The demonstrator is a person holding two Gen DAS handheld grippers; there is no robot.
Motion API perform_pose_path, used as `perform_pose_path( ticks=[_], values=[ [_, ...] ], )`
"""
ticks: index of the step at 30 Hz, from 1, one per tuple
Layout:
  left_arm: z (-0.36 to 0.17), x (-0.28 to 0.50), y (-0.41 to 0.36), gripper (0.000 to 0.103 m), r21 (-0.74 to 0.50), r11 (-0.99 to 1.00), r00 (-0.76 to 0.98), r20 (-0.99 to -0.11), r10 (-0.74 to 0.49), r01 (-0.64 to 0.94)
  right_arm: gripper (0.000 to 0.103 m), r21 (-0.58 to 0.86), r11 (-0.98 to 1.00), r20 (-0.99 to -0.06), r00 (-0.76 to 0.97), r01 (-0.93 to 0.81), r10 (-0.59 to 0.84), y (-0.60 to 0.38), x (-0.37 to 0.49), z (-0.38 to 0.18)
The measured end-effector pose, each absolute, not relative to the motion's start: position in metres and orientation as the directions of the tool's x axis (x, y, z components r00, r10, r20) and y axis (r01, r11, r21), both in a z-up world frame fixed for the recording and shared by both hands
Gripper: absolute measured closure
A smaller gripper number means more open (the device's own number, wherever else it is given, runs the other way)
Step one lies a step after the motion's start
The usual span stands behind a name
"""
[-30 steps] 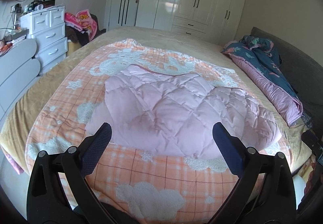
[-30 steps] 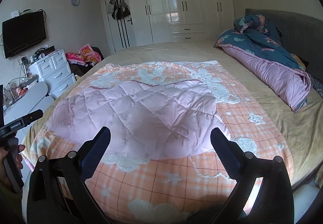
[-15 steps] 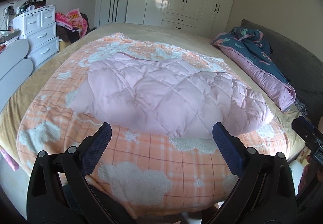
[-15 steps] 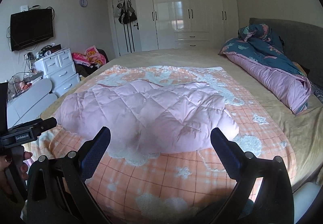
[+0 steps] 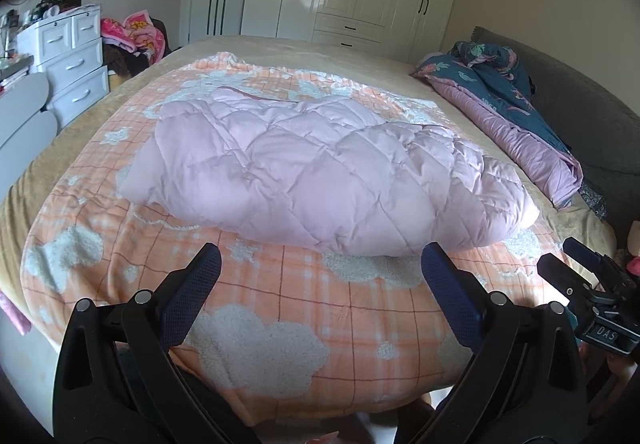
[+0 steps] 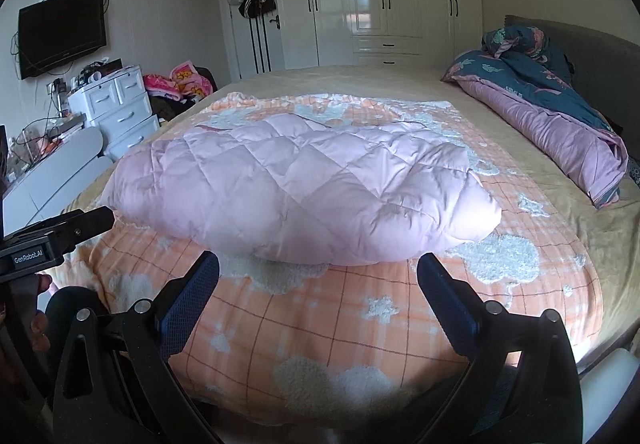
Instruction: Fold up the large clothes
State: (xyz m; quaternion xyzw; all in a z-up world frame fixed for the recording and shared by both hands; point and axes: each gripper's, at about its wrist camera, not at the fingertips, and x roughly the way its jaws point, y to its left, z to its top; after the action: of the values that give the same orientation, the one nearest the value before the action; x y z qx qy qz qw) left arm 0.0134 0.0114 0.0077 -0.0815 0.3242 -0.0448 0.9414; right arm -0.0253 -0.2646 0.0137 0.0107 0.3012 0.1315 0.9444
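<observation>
Pink quilted jacket [image 5: 320,172] lying across the middle of the bed [image 5: 280,56] on the orange blanket [image 5: 304,308], long axis side to side. Left gripper [image 5: 320,280] and right gripper [image 6: 318,280] both wide open, empty, short of its near edge. Left view shows the jacket's right end bulkier; right view shows the wall TV [image 6: 62,32].

White lettering reading "GenRobot.AI" is showing on the black body of the left gripper [image 6: 56,240] in the right wrist view; "DAS" (only partly showing, seemingly cut off) is appearing on the right gripper [image 5: 592,292] in the left wrist view.
</observation>
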Motion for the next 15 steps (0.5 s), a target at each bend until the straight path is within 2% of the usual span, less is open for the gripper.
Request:
perform_pose_path(
  ticks=[15],
  values=[
    [0.0088,0.0137,0.0138,0.009,-0.166,0.986,0.783,-0.611,-0.118,0.019,0.004,0.092,0.965,-0.562,0.787,-0.246,0.255,-0.2633,-0.0251,0.0152]
  ],
)
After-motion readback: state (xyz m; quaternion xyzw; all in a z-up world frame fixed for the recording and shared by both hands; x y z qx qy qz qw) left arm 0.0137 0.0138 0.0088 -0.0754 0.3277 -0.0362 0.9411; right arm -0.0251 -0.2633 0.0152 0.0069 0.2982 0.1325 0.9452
